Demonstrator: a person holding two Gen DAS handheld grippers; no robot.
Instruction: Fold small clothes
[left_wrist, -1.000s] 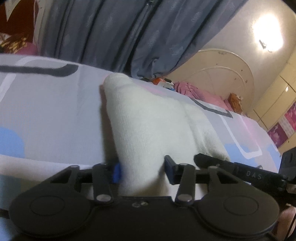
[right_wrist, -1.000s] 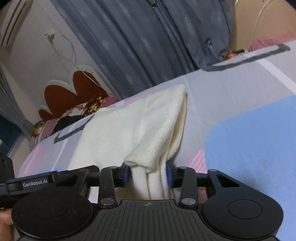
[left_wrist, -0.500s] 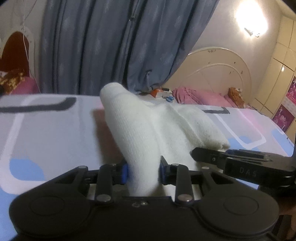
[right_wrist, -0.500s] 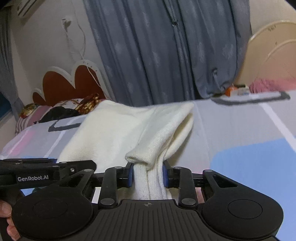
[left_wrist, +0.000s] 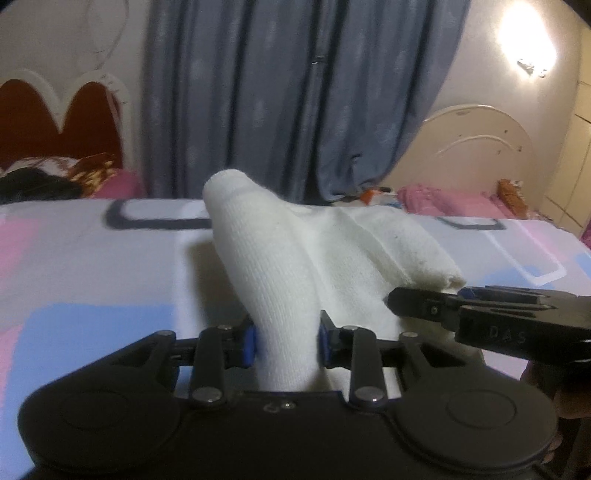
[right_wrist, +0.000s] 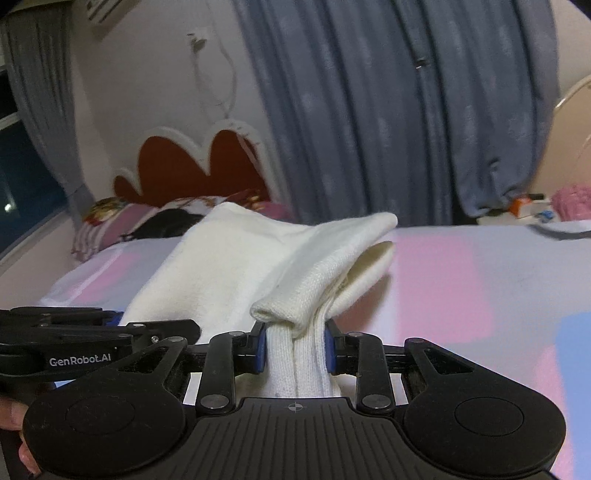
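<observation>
Both grippers — left gripper (left_wrist: 284, 341), right gripper (right_wrist: 295, 345) — pinch what looks like a white garment (left_wrist: 332, 251)

You have a bed (left_wrist: 92, 258) under you, its sheet (right_wrist: 461, 280) patterned in grey, pink and blue blocks with dark outlines. The white garment (left_wrist: 332, 258) rests partly on it, bunched and raised toward you. At its far left edge a pillow (right_wrist: 122, 221) lies against the headboard (left_wrist: 48, 118).
</observation>
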